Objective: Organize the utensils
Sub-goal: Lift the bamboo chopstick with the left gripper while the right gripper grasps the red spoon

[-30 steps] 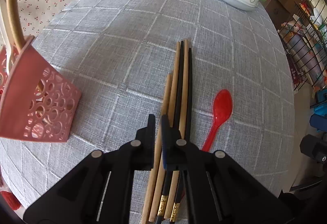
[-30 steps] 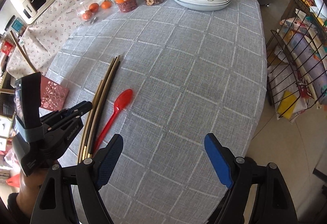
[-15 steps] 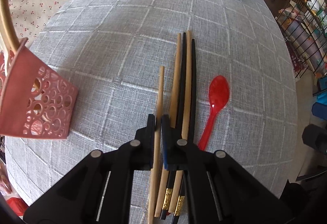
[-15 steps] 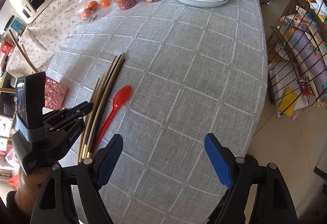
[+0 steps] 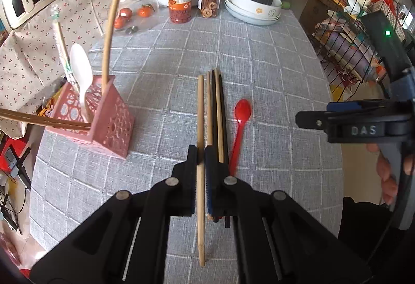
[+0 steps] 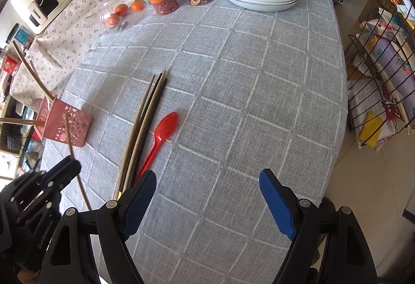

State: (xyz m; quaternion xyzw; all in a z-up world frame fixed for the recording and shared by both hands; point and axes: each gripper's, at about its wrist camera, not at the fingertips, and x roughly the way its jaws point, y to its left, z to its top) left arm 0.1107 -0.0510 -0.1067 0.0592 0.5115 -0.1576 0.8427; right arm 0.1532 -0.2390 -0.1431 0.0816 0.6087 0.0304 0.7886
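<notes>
**Left fingers pinch one wooden chopstick above the tabletop**

The left gripper (image 5: pixel 201 154) has its fingers pressed onto a single wooden chopstick (image 5: pixel 200 112), held off the cloth with its long axis running straight ahead along the fingers. Just to its right, the remaining chopsticks (image 5: pixel 216 107) lie in a tight bundle pointing the same way, with a red spoon (image 5: pixel 241 123) beside them. A pink basket (image 5: pixel 114 120) stands to the left near the tabletop (image 6: pixel 246 76) edge. The right gripper (image 6: pixel 207 195) hovers with fingers spread wide over open grey cloth.
</notes>
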